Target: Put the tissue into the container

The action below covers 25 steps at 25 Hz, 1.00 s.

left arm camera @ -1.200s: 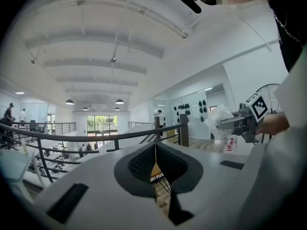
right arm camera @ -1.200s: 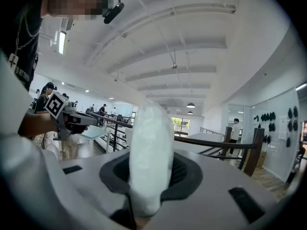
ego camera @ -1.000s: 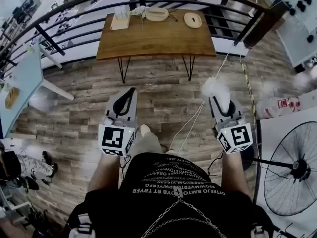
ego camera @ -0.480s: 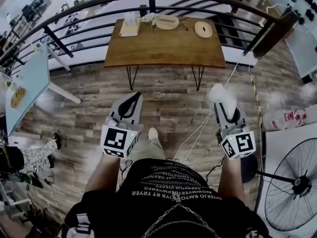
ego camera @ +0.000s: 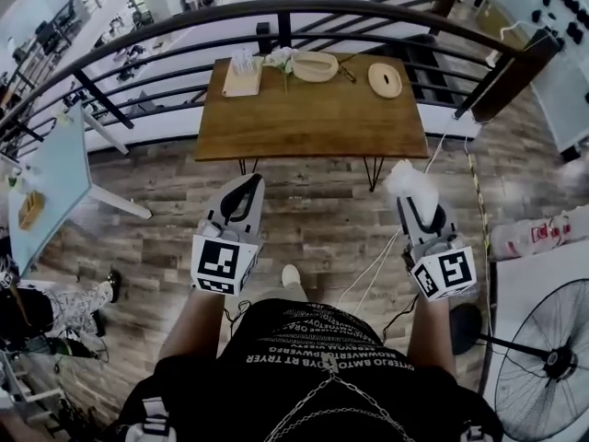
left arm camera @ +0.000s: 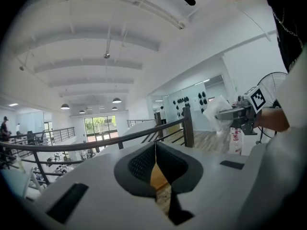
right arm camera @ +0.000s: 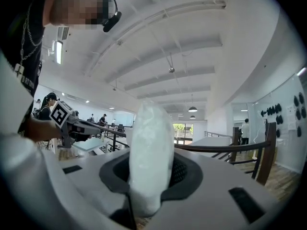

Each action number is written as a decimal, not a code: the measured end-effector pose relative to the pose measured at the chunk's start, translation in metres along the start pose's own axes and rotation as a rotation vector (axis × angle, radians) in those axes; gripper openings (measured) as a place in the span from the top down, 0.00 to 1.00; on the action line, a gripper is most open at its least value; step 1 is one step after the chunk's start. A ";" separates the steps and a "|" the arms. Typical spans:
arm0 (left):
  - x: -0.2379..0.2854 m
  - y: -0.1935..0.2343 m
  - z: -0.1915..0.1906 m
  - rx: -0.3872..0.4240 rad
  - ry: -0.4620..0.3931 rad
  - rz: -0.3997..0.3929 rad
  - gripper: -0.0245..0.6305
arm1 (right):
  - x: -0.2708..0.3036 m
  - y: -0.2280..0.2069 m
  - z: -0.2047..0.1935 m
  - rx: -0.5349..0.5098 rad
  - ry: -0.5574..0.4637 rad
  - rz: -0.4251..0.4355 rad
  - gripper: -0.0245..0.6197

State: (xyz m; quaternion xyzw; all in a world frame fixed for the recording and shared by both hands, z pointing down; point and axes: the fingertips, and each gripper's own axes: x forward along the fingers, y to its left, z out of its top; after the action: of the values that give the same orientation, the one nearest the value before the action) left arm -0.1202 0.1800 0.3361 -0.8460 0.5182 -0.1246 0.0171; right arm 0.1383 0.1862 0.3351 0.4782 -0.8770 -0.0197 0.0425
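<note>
While the right tongs (ego camera: 414,199) clamp the tissue (ego camera: 407,177), left tongs (ego camera: 245,188) closed, the container (ego camera: 315,65) sits well ahead on the desk (ego camera: 313,118).

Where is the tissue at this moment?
In the head view's right half, the tissue is clamped between the jaws of the right gripper, above the wood floor, short of the wooden table.

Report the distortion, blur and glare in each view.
Head view: the fisheye lens bends the railing into an arc. Left gripper view: black vignette at the corners. Right gripper view: the tissue fills the centre, soft and overbright.
</note>
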 end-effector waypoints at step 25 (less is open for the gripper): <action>0.095 0.101 -0.001 -0.026 -0.053 -0.040 0.92 | 0.110 -0.018 0.026 -0.109 0.050 -0.020 0.78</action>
State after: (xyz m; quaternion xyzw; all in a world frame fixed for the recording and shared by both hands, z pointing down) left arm -0.1677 0.0496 0.3394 -0.8593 0.5022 -0.0957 0.0173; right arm 0.0920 0.0835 0.3137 0.4841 -0.8686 -0.0560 0.0900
